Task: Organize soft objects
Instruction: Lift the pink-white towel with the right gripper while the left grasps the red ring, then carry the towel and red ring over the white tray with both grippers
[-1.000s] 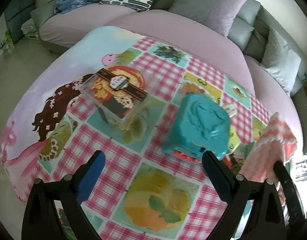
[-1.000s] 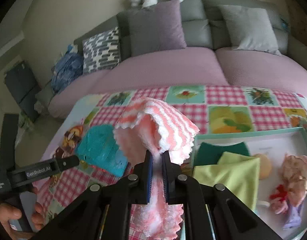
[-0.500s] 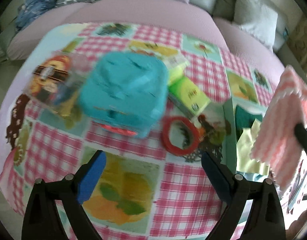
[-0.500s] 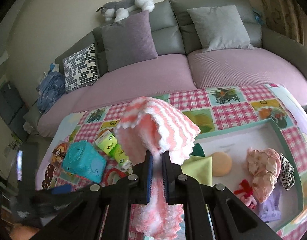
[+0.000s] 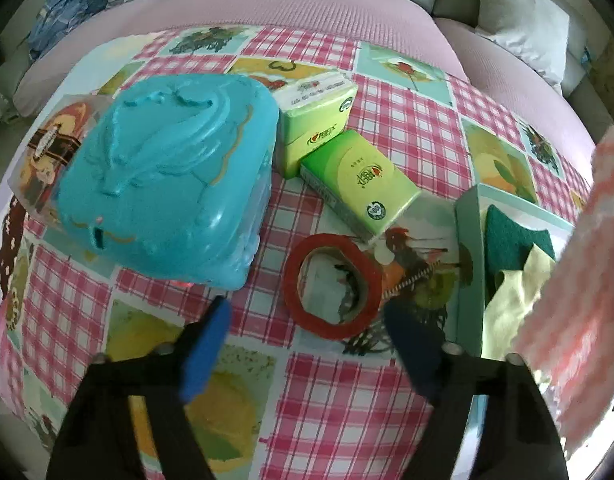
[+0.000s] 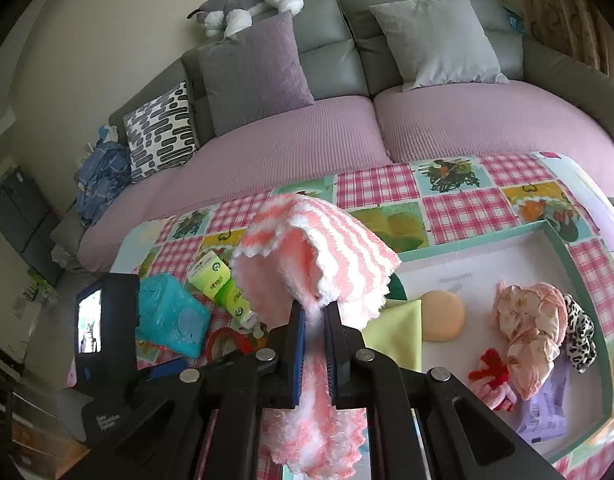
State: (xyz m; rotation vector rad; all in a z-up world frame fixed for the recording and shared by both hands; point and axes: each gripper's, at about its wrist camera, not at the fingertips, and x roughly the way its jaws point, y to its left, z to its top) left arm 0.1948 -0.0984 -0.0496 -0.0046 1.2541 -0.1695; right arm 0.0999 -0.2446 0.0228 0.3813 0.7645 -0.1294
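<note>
The right gripper (image 6: pixel 315 320) is clamped on the pink-and-white knitted cloth (image 6: pixel 319 248), held at frame centre above the tray (image 6: pixel 563 248). The left gripper (image 5: pixel 307 320), narrowing with nothing between its fingers, now hangs over the red tape ring (image 5: pixel 333 286) at lower centre, having left the clear box for the blue case (image 5: pixel 167 176).

left gripper (image 5: pixel 307 320): black frame, blue pads, lower centre of frame, pointing steeply down; jaws closing, nothing pinched between them
right gripper (image 6: pixel 315 322): black frame, blue pads, bottom centre of frame, angled downward; jaws nearly together, clamped on pink-and-white striped knitted cloth (image 6: pixel 319 248)
hands: not visible in either view
</note>
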